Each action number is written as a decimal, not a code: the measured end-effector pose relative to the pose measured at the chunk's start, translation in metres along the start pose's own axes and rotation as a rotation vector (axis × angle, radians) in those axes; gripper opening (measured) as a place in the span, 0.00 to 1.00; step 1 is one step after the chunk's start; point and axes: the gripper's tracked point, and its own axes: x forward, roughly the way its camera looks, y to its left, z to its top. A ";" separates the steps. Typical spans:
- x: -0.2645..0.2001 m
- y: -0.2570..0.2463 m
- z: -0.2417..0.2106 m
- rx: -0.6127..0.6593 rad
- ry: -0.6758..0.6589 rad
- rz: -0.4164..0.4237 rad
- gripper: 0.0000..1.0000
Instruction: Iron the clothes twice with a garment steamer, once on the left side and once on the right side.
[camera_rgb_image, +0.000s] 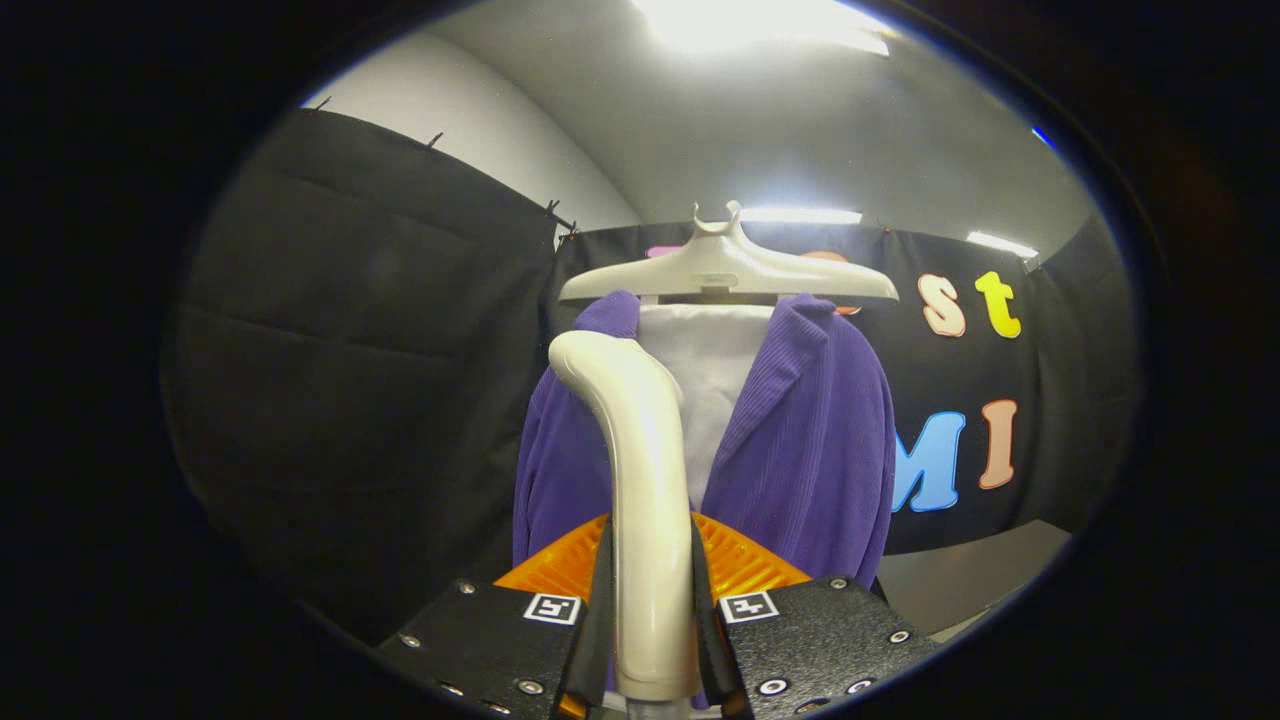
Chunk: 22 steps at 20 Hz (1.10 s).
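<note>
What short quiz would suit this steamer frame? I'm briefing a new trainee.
1. True or false: the gripper is shut on the steamer handle.
2. The purple garment hangs from: A) a door hook, B) a hanger, C) a chair.
3. Which way does the handle's top bend, seen from the gripper?

Key: 1 true; 2 B; 3 toward the garment's left-hand side.
</note>
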 end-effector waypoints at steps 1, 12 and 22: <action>-0.001 0.003 -0.010 -0.010 0.018 0.004 0.36; -0.027 0.021 -0.103 -0.071 0.149 0.035 0.36; -0.058 0.035 -0.194 -0.062 0.315 0.065 0.36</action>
